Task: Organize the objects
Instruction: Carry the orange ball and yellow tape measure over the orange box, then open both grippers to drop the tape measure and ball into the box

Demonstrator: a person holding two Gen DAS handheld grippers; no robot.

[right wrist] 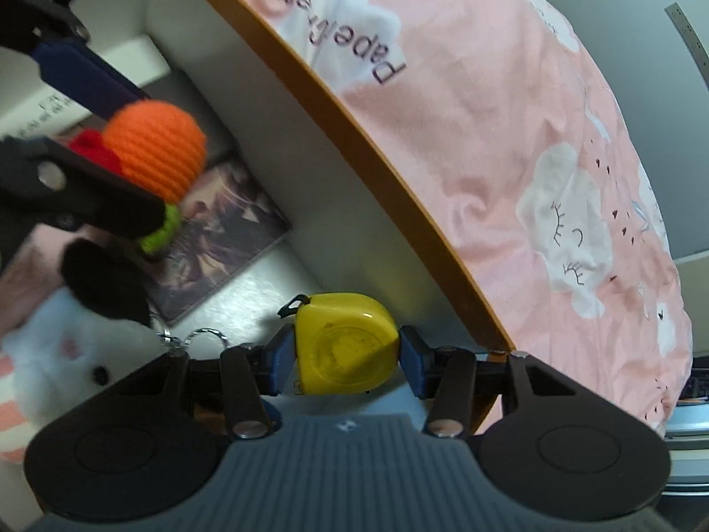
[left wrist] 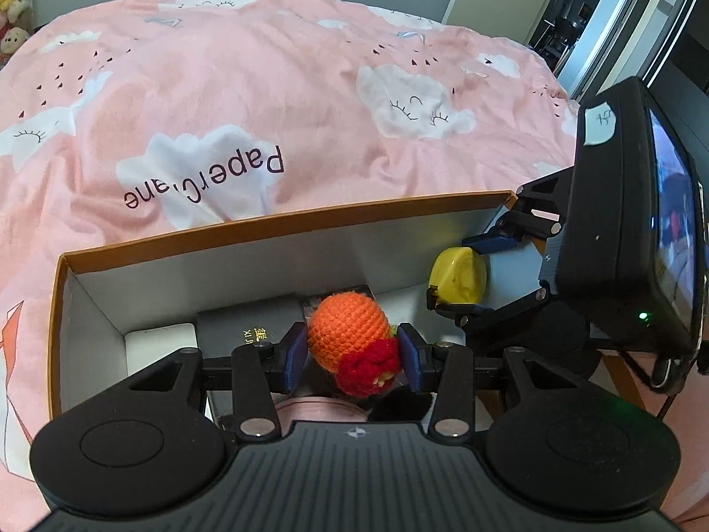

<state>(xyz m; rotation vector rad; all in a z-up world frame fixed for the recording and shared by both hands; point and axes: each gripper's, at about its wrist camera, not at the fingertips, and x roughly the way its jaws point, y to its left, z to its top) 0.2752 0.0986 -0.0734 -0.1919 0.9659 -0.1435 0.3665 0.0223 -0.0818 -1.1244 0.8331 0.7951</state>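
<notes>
your left gripper pinches the soft, light crochet toy over the open box; it squashes, so grip its round body. your right gripper clamps the hard, slick yellow tape measure by its flat sides, low inside the box.

Pink cloud-print bedspread, plush toys perhaps, far corner; open doorway

Both views are evenly, softly lit, with strong fisheye bending toward the edges. The right wrist view is motion-blurred, worst at nine o'clock; a shadow is cast inside the box.
</notes>
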